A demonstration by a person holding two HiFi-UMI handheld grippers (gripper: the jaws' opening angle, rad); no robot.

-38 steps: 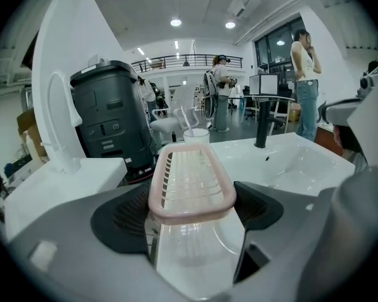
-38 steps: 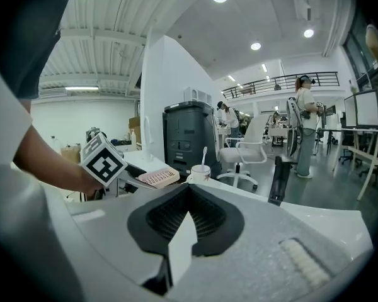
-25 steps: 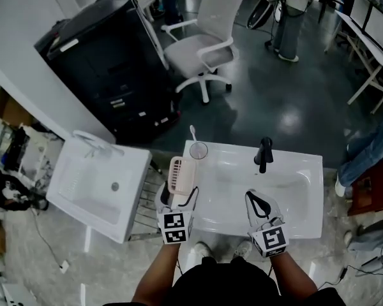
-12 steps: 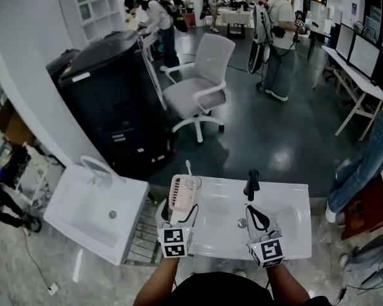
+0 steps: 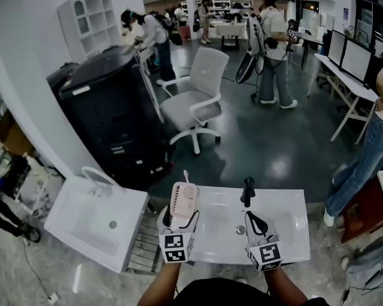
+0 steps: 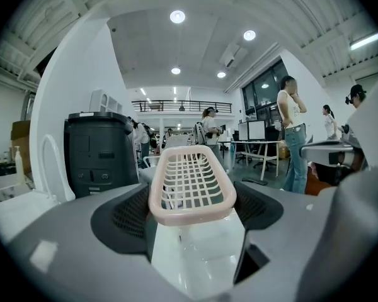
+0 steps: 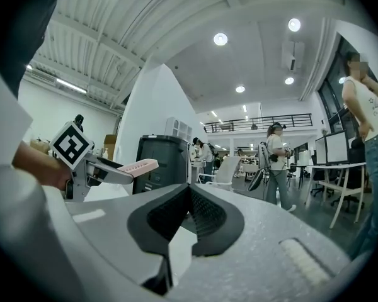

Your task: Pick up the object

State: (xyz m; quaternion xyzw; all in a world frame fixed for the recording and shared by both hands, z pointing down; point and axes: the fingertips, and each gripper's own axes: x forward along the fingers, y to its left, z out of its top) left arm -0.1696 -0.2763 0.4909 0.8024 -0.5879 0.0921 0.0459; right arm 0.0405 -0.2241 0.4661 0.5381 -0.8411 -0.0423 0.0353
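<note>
White washbasin [image 5: 288,233] is seen below both grippers. Pink slatted basket [image 6: 192,182] is pinched across its width by the left gripper [image 5: 180,219], jaws spread wide around it. Basket is held up over the basin's left end. Right gripper [image 7: 189,192] is held empty, jaws pressed together at the tips.

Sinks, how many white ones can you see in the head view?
2. The front sink, with a black tap, is right in front of the person. The left sink sits beside the big black cabinet. Others may be hidden further back in the room.
</note>
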